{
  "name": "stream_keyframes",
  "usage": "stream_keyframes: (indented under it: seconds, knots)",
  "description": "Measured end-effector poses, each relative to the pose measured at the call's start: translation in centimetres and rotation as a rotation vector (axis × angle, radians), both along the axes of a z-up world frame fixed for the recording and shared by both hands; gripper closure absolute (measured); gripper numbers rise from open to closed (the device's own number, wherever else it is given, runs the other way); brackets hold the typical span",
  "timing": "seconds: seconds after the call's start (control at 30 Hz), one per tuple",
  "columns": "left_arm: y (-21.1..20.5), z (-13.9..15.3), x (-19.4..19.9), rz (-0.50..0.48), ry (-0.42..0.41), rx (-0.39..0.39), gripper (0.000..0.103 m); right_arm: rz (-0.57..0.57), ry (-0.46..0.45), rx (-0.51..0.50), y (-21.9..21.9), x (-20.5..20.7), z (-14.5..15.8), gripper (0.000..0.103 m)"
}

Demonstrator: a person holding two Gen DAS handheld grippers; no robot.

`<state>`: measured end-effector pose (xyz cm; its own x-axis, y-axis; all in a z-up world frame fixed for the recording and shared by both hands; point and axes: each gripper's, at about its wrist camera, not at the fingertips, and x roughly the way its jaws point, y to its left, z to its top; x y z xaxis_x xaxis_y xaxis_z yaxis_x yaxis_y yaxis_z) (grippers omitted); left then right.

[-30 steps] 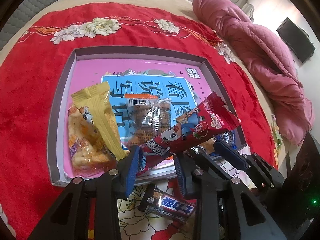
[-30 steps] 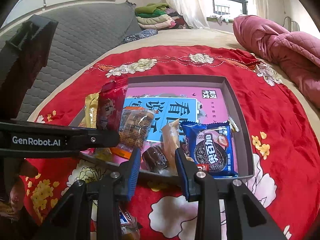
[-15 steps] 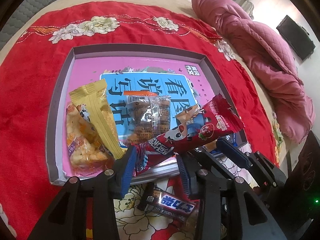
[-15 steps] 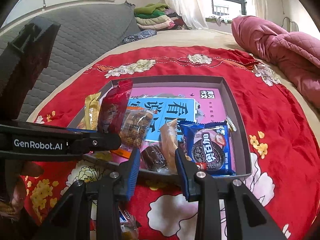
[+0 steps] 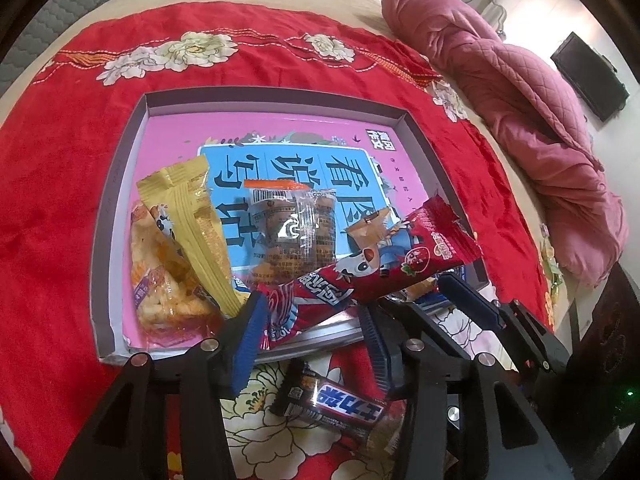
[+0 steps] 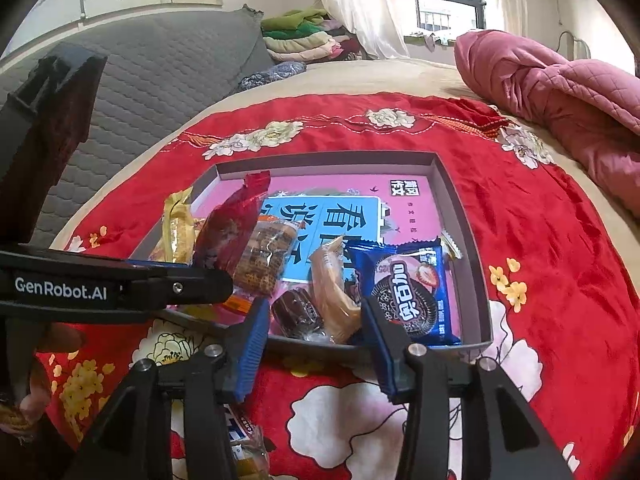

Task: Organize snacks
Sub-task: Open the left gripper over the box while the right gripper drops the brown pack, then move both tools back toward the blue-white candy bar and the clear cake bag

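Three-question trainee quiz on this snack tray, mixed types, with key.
1. Which snack lies outside the tray, on the red cloth? A clear cracker packet, B dark chocolate bar, C yellow packet.
2. True or false: the blue cookie packet lies inside the tray, by its near rim.
3. What covers the tray floor?
Key: 1 B. 2 True. 3 A pink printed cover.

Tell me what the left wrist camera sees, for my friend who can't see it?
The left gripper is opening around a long red snack packet over the near edge of a shallow box of snacks on a red flowered blanket. A chocolate bar lies outside the box.
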<state>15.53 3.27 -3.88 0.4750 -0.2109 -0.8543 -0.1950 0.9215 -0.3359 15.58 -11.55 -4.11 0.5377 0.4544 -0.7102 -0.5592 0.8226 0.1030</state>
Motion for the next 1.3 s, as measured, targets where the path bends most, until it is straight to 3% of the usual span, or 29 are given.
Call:
stream_keyframes:
  seconds: [0.6,1.03,1.3]
  knots:
    - [0.5,0.5,-0.3,0.008,-0.015,-0.018,0.048,-0.028,-0.007,0.005,-0.5,0.3,0.0,0.052]
    - [0.4,2.1,-1.0,0.014,-0.048,-0.022,0.047,-0.048,-0.034,0.032,-1.1,0.0,0.8,0.038]
    - [0.7,3.0,-1.8,0.025,-0.062,-0.028,0.047,-0.064,-0.034,0.043,-1.6,-0.4,1.3,0.036]
